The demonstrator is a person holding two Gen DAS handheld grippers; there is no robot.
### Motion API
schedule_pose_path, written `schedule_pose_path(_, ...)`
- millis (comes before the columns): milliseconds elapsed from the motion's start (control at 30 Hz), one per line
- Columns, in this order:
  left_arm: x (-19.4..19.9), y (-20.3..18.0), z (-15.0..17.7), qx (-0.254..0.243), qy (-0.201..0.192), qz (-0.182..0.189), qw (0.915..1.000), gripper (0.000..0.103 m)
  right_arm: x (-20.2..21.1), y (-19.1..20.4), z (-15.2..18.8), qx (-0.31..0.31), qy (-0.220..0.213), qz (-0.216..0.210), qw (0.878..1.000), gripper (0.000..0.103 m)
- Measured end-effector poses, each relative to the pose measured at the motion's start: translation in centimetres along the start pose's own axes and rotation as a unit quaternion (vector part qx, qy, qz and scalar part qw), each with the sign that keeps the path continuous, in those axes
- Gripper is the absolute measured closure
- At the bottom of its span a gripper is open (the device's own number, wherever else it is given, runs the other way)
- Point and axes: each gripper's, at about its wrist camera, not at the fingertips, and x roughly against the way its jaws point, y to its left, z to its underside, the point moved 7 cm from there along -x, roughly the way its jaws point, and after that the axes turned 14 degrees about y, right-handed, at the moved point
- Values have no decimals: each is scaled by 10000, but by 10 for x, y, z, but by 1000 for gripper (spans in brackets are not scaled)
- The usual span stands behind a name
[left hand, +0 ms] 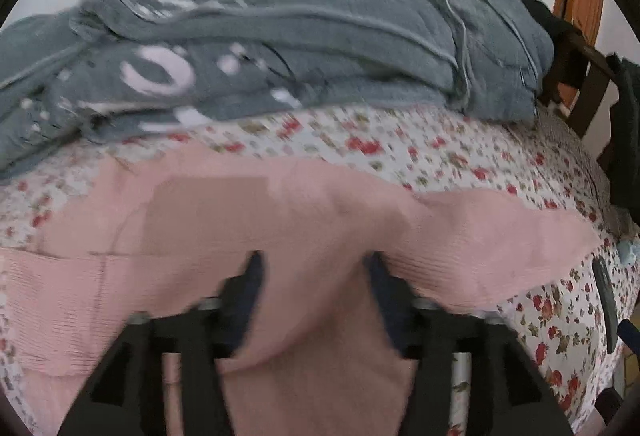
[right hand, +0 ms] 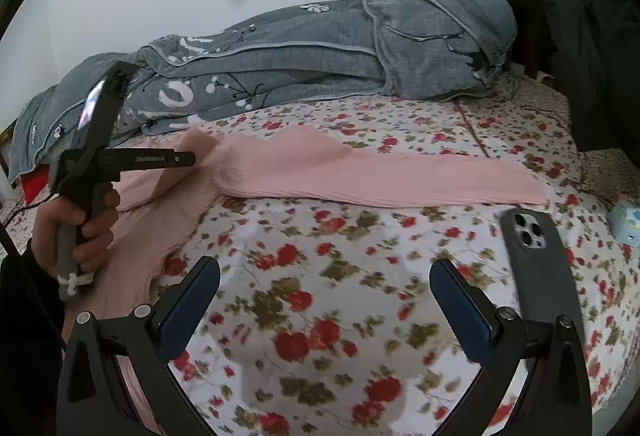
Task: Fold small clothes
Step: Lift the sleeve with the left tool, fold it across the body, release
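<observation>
A pink ribbed garment [right hand: 360,172] lies on the floral bedsheet [right hand: 320,256], one long part stretched to the right. In the left wrist view the pink garment [left hand: 280,220] fills the foreground and a fold of it sits between the fingers of my left gripper [left hand: 316,268], which looks shut on it. From the right wrist view the left gripper [right hand: 188,158] is at the garment's left end, held by a hand. My right gripper [right hand: 324,276] is open and empty above the bare sheet, in front of the garment.
A folded grey quilt [right hand: 320,52] lies along the wall behind the garment. A dark phone [right hand: 536,260] lies face down on the sheet by my right finger. A small light-blue object [right hand: 628,226] sits at the right edge. Dark clothes and wooden furniture [right hand: 560,16] stand at the far right.
</observation>
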Motion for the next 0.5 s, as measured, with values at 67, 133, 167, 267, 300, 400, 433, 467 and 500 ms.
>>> schedule_pose_path(67,22,22,1,83,-287,-130,9995,35,-4,10,-5,56,-22,-60,10000,0)
schedule_pose_path(133,34,48,3,223,-392,-317,9985,34,-8,20,-9,99,-45,-97,9999,0)
schedule_pose_path(167,38,62,3,305,-421,-406,9978,34,-10,26,-11,109,-60,-128,9998,0)
schedule_pose_path(267,56,123,19,696,-515,-732,9936,33,-15,40,-14,120,-78,-212,9997,0)
schedule_pose_path(300,59,143,25,813,-526,-824,9919,33,-16,45,-15,127,-80,-235,9996,0)
schedule_pose_path(400,67,206,47,1247,-483,-997,9860,33,-20,61,-17,171,-84,-271,9995,0)
schedule_pose_path(433,66,222,54,1380,-444,-984,9845,33,-22,67,-18,185,-79,-281,9994,0)
schedule_pose_path(467,67,245,65,1597,-378,-930,9821,33,-23,72,-18,193,-70,-292,9994,0)
schedule_pose_path(500,68,260,73,1732,-356,-858,9805,33,-25,80,-20,213,-49,-318,9993,0)
